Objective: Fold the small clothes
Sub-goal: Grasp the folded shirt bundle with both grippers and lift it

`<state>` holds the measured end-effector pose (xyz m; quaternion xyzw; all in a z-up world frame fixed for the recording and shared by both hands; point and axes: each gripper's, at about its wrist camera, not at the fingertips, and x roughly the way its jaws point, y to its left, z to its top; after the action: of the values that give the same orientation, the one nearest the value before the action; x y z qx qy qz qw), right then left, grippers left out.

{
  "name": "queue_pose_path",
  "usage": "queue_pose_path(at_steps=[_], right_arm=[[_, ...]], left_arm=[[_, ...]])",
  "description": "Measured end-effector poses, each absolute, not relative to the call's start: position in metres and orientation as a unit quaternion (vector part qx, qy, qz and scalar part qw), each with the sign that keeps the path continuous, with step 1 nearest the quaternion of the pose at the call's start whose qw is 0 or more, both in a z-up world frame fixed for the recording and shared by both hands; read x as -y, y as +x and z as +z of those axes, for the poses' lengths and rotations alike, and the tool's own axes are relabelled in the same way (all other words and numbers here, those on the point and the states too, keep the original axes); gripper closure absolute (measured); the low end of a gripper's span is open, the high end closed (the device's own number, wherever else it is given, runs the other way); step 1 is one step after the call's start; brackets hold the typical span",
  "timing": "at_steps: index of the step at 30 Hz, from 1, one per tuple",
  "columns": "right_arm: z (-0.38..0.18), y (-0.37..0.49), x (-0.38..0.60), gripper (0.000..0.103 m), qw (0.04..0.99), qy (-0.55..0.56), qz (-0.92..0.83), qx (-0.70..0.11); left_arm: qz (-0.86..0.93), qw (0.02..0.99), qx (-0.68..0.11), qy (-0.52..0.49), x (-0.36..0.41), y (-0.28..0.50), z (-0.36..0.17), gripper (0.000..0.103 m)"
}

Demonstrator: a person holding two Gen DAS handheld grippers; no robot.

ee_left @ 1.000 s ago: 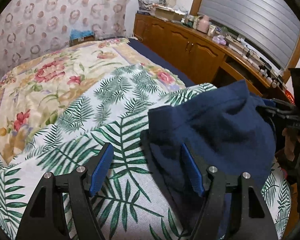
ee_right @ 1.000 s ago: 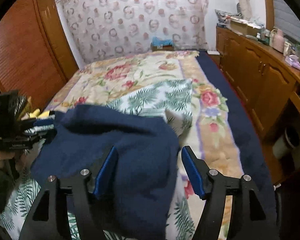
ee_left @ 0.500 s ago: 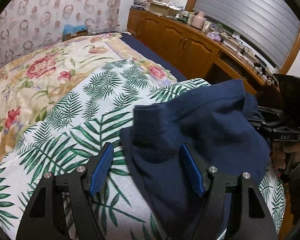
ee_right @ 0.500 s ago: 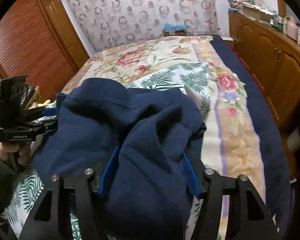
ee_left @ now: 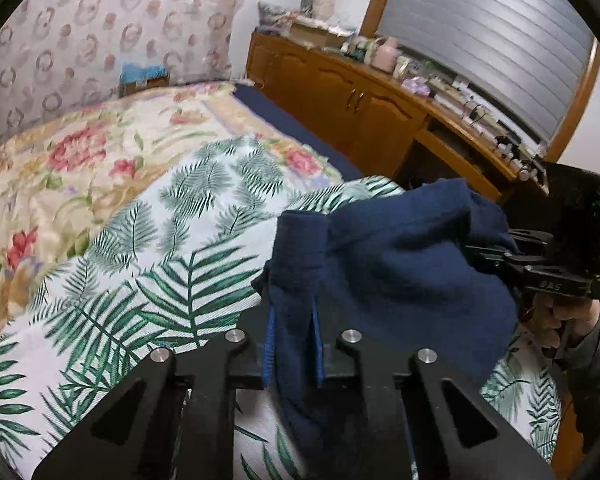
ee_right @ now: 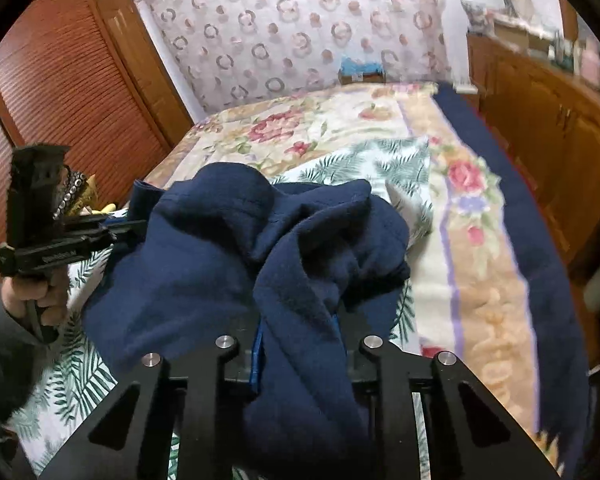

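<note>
A dark navy fleece garment (ee_left: 400, 264) hangs bunched between my two grippers above the fern-print sheet (ee_left: 160, 248). My left gripper (ee_left: 293, 320) has its jaws closing, with a fold of the navy cloth pinched between the blue pads. In the right wrist view the same garment (ee_right: 228, 256) fills the middle, and my right gripper (ee_right: 298, 336) is closing on a thick fold of it. The right gripper shows at the right of the left wrist view (ee_left: 496, 254), the left gripper at the left of the right wrist view (ee_right: 118, 230), each held by a hand.
A bed with a floral cover (ee_left: 80, 148) lies under the fern sheet. Wooden cabinets (ee_left: 352, 100) with a cluttered top run along the right side. Slatted wooden wardrobe doors (ee_right: 72, 92) stand on the left. A small box with blue cloth (ee_right: 360, 70) sits at the headboard.
Both grippers have closed from wide open onto folds of the navy garment. The garment has risen off the sheet and bunched up between them.
</note>
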<state>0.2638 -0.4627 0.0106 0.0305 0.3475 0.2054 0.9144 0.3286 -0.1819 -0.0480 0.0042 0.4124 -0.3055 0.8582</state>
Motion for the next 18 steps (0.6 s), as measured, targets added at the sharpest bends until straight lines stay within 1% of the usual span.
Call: queue_pose_path(at_steps=[10,18], right_arm=[[0.046,0.232,0.447,0.078,0.938,-0.002,0.201,-0.282],[0.072,0.222,0.397,0.078,0.937,-0.051,0.235,-0.252]], left_arm=[[-0.306,0.893,-0.330,0.001,0.160,0.286,0.011,0.089],[-0.263,0.922,-0.284,0.003,0.111,0.250,0.047,0.089]])
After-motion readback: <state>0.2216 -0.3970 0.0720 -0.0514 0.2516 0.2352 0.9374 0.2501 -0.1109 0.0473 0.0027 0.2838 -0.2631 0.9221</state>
